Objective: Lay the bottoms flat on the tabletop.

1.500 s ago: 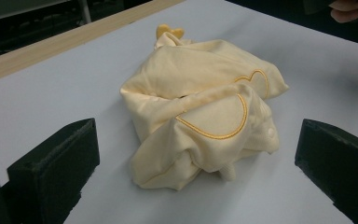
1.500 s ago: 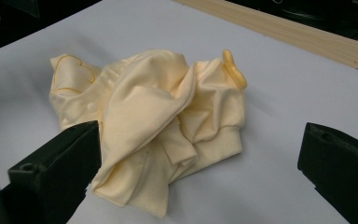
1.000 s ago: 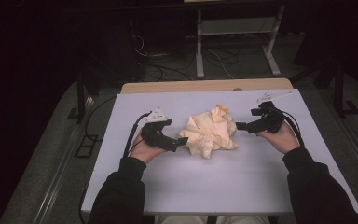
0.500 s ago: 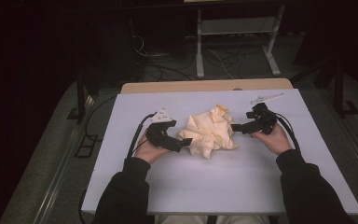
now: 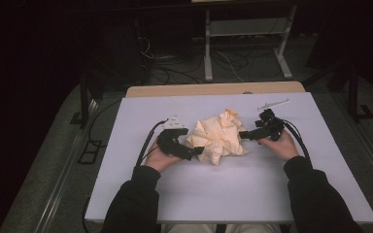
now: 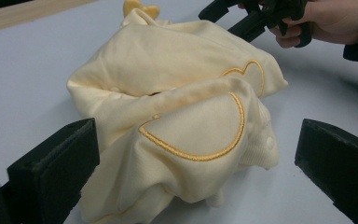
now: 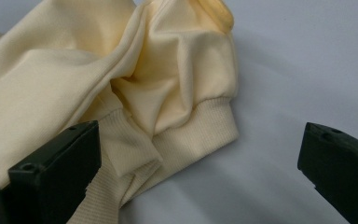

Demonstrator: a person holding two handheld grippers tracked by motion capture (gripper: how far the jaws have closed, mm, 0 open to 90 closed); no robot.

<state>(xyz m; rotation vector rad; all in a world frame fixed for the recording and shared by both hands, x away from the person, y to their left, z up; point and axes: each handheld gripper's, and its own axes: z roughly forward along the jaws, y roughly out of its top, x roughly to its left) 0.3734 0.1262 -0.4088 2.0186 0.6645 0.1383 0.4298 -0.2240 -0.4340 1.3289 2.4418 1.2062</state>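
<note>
Crumpled pale-yellow knit garment (image 5: pixel 218 137) lies bunched mid-desk on the white desk (image 5: pixel 233 194), betw. the two tools. No clear long axis, it's a rumpled heap, slightly wider left-right than deep in the high view; a small deeper-yellow bit (image 5: pixel 230 113) pokes out at its far edge. Fabric: soft fleece-like cotton, w/ ribbed cuff or hem bands (image 7: pixel 200 123) seen in the right gripper view. Curved golden-yellow embroidered outlines (image 6: pixel 200 154) on rounded panels in the left gripper view; no readable writing or brand.

Left tool (image 5: pixel 200 151): black, jaws spread wide, tips at the garment's near-left edge, nothing pinched. In its own view the cloth sits betw. the jaws, not clamped.

Right tool (image 5: pixel 243 135): black, jaws spread wide too, tips just at the garment's right edge; ribbed band lies by its left jaw, not gripped.

Small thin light-grey tool-like item (image 5: pixel 273 104) lies far right on the desk, well apart from the garment.
</note>
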